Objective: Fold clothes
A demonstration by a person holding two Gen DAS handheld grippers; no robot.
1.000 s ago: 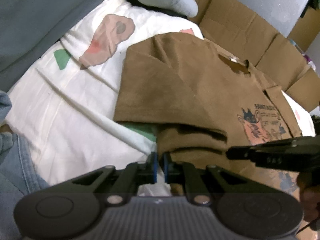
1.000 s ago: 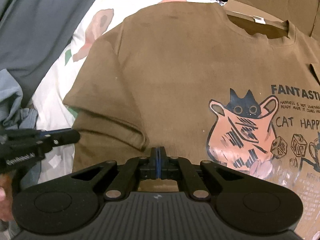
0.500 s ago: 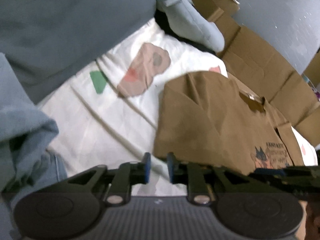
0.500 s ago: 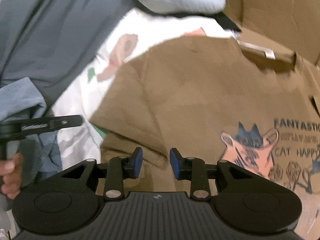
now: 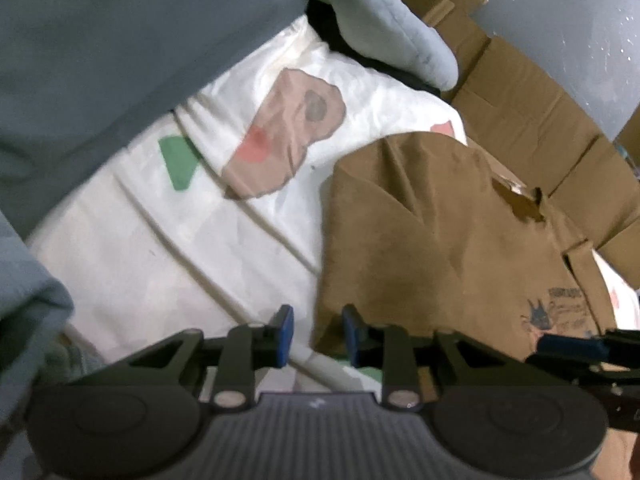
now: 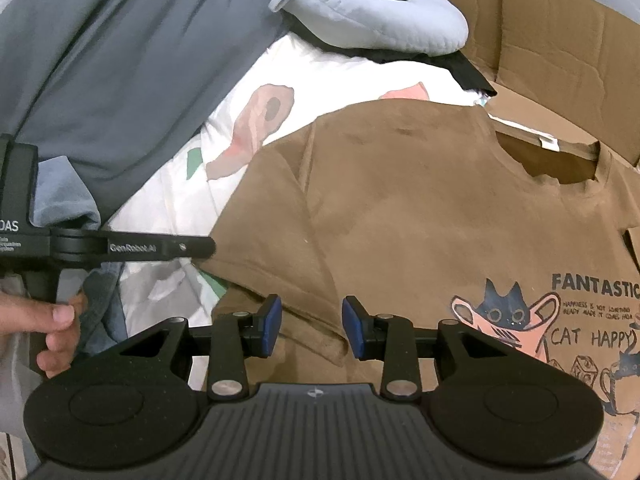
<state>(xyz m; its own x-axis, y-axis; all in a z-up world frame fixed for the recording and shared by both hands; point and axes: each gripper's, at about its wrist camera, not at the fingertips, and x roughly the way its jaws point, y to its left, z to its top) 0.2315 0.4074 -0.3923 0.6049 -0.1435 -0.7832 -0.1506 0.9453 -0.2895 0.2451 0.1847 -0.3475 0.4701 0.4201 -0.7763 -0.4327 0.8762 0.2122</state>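
Note:
A brown T-shirt (image 6: pixel 420 216) with a cat print lies on a white printed sheet (image 5: pixel 160 240), its left sleeve folded over the chest. My right gripper (image 6: pixel 311 327) hovers above the folded sleeve's hem; its jaws are opening and nothing is between them. My left gripper (image 5: pixel 318 336) hangs over the shirt's left edge (image 5: pixel 332 264), its jaws opening too, with no cloth pinched between the blue pads. In the right wrist view the left gripper (image 6: pixel 204 246) reaches in from the left, held by a hand (image 6: pixel 52 320).
A grey blanket (image 6: pixel 120 60) fills the upper left. A light blue neck pillow (image 6: pixel 380 20) lies beyond the sheet. Flattened cardboard (image 5: pixel 540 112) lies under and behind the shirt's collar. Blue denim (image 6: pixel 60 196) is bunched at the left.
Both grippers went from shut to open and let go of the shirt. The right one rose off the cloth. The left one drew away leftward toward the shirt's edge.

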